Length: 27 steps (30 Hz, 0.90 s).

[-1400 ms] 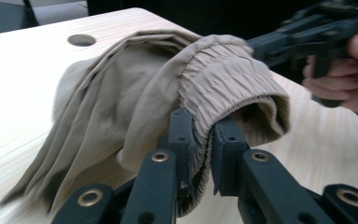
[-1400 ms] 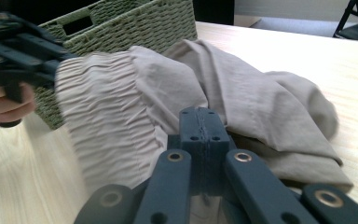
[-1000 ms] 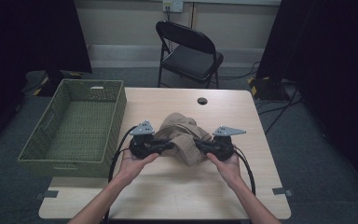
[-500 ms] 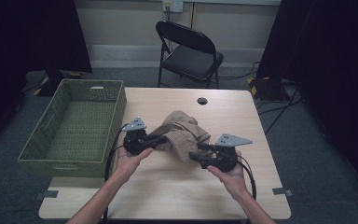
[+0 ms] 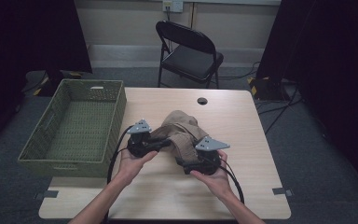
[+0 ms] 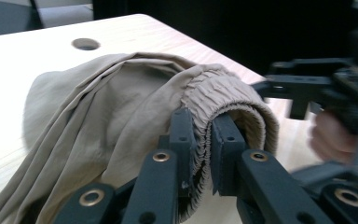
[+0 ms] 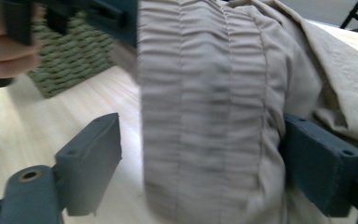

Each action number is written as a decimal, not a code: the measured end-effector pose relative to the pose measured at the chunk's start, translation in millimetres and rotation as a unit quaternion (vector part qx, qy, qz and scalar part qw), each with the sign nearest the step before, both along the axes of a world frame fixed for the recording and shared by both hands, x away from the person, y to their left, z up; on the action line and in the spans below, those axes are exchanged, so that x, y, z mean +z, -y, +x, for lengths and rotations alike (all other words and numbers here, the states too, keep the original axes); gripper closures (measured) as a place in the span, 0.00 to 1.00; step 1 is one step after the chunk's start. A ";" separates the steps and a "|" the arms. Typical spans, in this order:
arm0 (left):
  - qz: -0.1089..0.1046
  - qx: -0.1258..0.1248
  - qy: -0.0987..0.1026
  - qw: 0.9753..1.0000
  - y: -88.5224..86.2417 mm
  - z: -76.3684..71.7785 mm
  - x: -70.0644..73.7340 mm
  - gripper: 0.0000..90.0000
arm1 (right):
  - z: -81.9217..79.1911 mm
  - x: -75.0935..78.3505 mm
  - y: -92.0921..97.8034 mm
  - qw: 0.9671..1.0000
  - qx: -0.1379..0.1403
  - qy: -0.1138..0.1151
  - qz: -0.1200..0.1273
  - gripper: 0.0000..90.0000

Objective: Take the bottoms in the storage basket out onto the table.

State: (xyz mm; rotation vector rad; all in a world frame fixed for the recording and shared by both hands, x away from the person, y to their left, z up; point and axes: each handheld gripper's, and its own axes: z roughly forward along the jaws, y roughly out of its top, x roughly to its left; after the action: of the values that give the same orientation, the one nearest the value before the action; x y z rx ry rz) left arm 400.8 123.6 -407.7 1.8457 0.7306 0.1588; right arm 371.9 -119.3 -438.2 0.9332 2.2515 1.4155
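Observation:
A tan garment (image 5: 179,128) with an elastic waistband lies bunched at the middle of the wooden table (image 5: 242,135). My left gripper (image 5: 164,144) is at its left side. In the left gripper view, that gripper (image 6: 204,127) is shut on the gathered waistband (image 6: 223,91). My right gripper (image 5: 184,161) sits at the garment's near right corner. Seen from the right gripper view, the right gripper (image 7: 200,135) stands wide open. The ribbed waistband (image 7: 205,93) hangs between its two jaws and is not clamped.
A green woven basket (image 5: 42,154) stands at the table's left edge and holds nothing. A round cable hole (image 5: 202,101) is in the table's far middle. A black folding chair (image 5: 189,51) stands behind the table. Bare table lies in front of the hands.
My right gripper has come toward the table's near edge and a little left, to the garment's front corner. The left gripper has shifted slightly left, still holding the waistband.

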 end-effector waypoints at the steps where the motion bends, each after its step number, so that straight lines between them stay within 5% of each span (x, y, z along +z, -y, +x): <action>1: 0.001 -0.005 0.001 1.000 3.7 -1.8 0.6 0.90 | 1.2 -1.0 0.2 1.000 -0.005 0.001 -0.002 0.22; 3: 0.004 -0.013 0.004 1.000 6.9 -3.1 0.6 0.90 | 3.3 -2.6 3.6 1.000 -0.019 0.009 -0.014 0.35; 7: 0.002 -0.019 0.007 1.000 8.9 -2.2 -2.3 0.88 | 6.0 2.5 13.2 1.000 -0.016 0.001 -0.006 0.44; 11: -0.007 -0.015 0.004 1.000 6.1 -2.5 -2.1 0.66 | 7.8 10.1 20.7 1.000 -0.021 -0.009 0.008 0.45; 15: 0.014 -0.006 0.016 1.000 4.9 -4.3 -6.6 0.47 | 12.7 15.4 32.0 0.999 -0.031 -0.023 0.031 0.46; 19: 0.022 0.002 0.011 1.000 6.6 0.1 -16.7 0.40 | 15.5 19.1 38.4 0.998 -0.031 -0.033 0.047 0.46; 23: 0.018 -0.001 0.017 1.000 9.8 3.1 -19.9 0.51 | 13.6 19.8 36.9 0.998 -0.016 -0.041 0.048 0.46; 27: 0.015 -0.004 0.036 0.999 8.2 0.1 -15.1 0.77 | 11.8 23.9 34.9 0.998 0.002 -0.044 0.051 0.46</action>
State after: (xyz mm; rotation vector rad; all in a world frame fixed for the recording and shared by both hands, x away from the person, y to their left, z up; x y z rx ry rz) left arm 400.9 115.4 -422.8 1.8618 0.6745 0.2322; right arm 383.7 -154.2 -414.3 1.0429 2.2617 1.5330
